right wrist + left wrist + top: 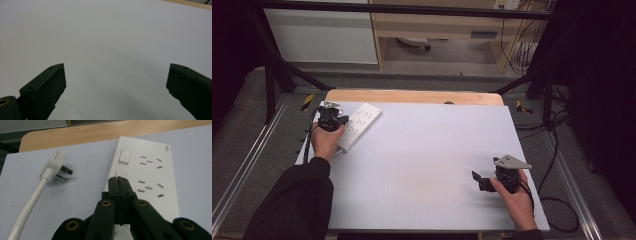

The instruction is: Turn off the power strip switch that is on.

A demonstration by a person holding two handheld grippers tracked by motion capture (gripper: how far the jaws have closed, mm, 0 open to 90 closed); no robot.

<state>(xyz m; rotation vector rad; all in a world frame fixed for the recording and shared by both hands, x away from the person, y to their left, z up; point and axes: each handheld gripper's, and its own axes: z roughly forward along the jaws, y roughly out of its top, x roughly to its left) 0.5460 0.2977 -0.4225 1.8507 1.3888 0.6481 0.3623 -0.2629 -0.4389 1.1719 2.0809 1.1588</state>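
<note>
Left gripper (119,179), jaws closed, tip on lower rocker switch (121,174) of power strip (160,195) at tabletop's (422,165) far-left corner. Press straight down. Right gripper (116,77) wide, idle

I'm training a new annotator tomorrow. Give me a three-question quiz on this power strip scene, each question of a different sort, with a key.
1. True or false: the left gripper is wide open.
2. Multiple choice: the plug lies (A) pushed into the power strip, (B) loose on the mat beside the strip, (C) between the right gripper's fingers.
3. Fill in: the right gripper is ____ with nothing but mat between its fingers.

Key: 1 false, its fingers are pressed together, tips at the strip's lower rocker switch. 2 B. 3 open.
</note>
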